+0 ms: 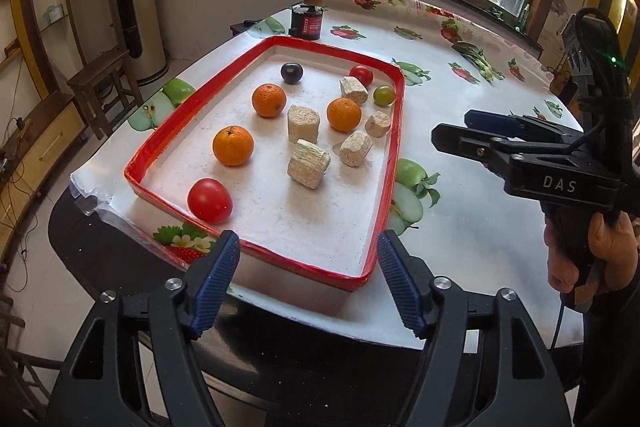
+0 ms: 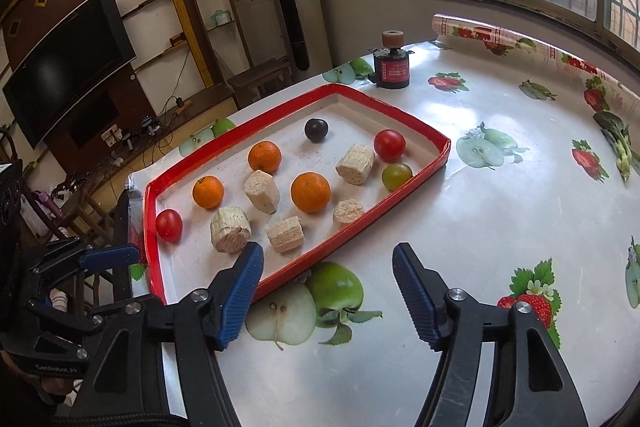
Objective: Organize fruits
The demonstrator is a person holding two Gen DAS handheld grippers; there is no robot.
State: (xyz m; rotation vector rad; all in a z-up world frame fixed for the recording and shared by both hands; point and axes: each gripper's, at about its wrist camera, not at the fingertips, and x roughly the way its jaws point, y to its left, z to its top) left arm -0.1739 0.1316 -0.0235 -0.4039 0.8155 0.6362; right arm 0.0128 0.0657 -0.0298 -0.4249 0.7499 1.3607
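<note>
Red-rimmed tray [image 1: 394,131] near the bench's left edge holds every fruit: three oranges [image 1: 233,145], two tomatoes [image 1: 209,200], a plum [image 1: 291,73] and a green fruit [image 1: 384,95], all mixed among pale blocks [image 1: 308,164] and not grouped by kind. Both the left gripper [image 1: 308,283] and the right gripper [image 2: 328,293] hover with jaws wide apart and empty. Whether sorting lies ahead or this spread is the wanted layout cannot be told.

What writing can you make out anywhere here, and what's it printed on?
"DAS" on the right gripper, side of its black body.
"GenRobot.AI" on the left gripper, on its black body.
Red label on the black jar: print too small to read.
No other text is legible.
</note>
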